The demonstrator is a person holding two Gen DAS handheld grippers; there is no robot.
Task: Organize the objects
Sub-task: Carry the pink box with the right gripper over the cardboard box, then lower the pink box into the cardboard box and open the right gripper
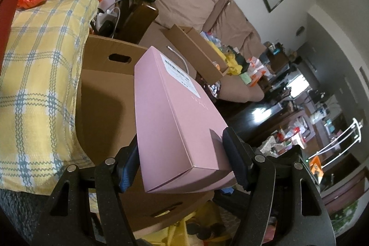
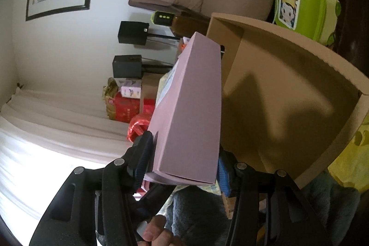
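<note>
Pink box (image 1: 175,121), stiff, smooth and probably light, held above the open cardboard carton (image 1: 103,93), with the left gripper (image 1: 182,167) and right gripper (image 2: 184,167) each clamped across its near end, the best hold.

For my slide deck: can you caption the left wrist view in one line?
Left tongs grip a long pink cardboard box above an open brown cardboard carton, beside a yellow checked cloth.
</note>
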